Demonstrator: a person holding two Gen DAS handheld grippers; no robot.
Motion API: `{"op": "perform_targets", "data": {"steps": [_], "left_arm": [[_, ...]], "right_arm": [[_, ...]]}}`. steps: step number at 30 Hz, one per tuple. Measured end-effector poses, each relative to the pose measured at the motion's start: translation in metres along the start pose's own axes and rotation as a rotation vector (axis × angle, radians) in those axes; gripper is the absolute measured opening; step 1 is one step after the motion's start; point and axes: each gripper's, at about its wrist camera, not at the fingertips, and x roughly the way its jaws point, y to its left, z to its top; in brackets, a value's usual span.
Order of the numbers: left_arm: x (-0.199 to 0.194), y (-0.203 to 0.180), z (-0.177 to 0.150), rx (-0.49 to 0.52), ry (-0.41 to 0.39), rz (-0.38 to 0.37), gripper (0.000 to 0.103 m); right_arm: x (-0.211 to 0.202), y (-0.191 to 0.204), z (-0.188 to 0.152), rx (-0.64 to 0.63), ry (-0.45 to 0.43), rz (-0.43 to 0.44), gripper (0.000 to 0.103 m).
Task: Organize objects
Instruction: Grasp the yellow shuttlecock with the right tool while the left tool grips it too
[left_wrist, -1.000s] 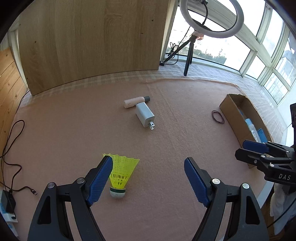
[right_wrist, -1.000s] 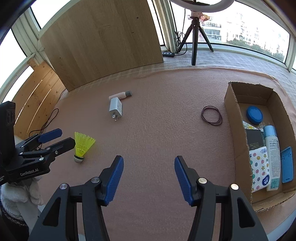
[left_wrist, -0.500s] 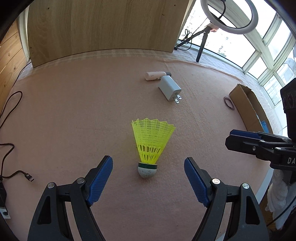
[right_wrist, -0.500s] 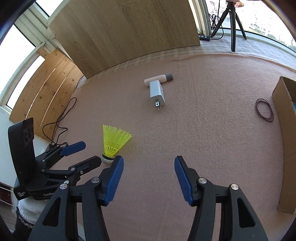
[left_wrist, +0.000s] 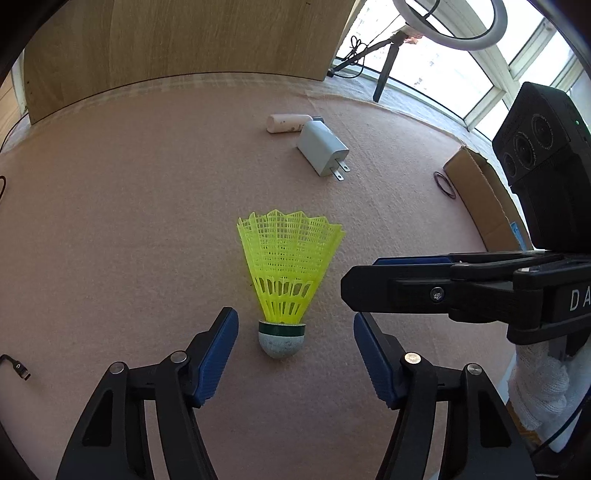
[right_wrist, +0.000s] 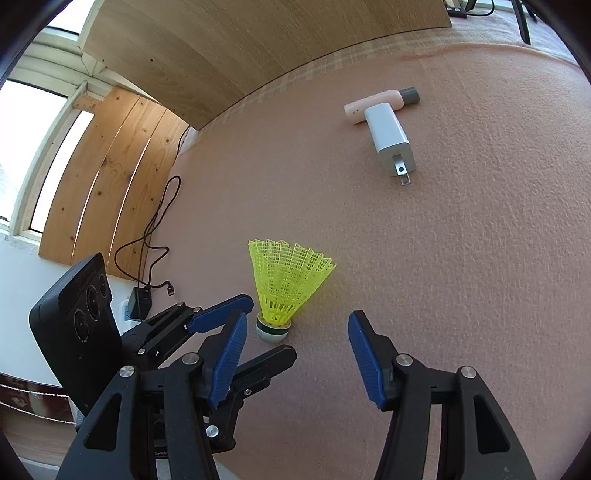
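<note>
A yellow plastic shuttlecock lies on the pink felt mat, its white cork pointing toward me. My left gripper straddles the cork; its jaws are closing, and a gap still shows between each blue pad and the cork. In the right wrist view the same shuttlecock lies just ahead of my right gripper, which stands open with nothing held. The left gripper reaches in there from the lower left. The right gripper enters the left wrist view from the right, close beside the shuttlecock's skirt.
A white plug charger and a pale tube with a grey cap lie farther back. A dark hair band and a cardboard box sit at the right. A black cable trails off the mat's left edge, below a wooden board.
My left gripper has come down over the shuttlecock's cork and its jaws have narrowed. The right gripper has swung left, from near the box to beside the shuttlecock.
</note>
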Motion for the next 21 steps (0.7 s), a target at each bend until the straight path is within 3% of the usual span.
{"op": "perform_targets", "data": {"steps": [7,14,17,19,21], "left_arm": [[0.009,0.0,0.005,-0.016,0.006,-0.037,0.059],[0.014,-0.005,0.007,-0.007,0.0,-0.049,0.051],[0.015,-0.007,0.007,-0.002,-0.001,-0.053,0.048],[0.015,-0.01,0.007,0.003,-0.005,-0.044,0.04],[0.015,-0.014,0.008,0.013,-0.006,-0.045,0.039]], "right_arm": [[0.024,-0.001,0.004,0.027,0.048,0.022,0.051],[0.031,-0.005,0.005,0.044,0.076,0.034,0.036],[0.03,-0.006,0.006,0.049,0.071,0.037,0.034],[0.029,-0.006,0.006,0.052,0.068,0.037,0.032],[0.027,-0.008,0.006,0.056,0.066,0.047,0.029]]}}
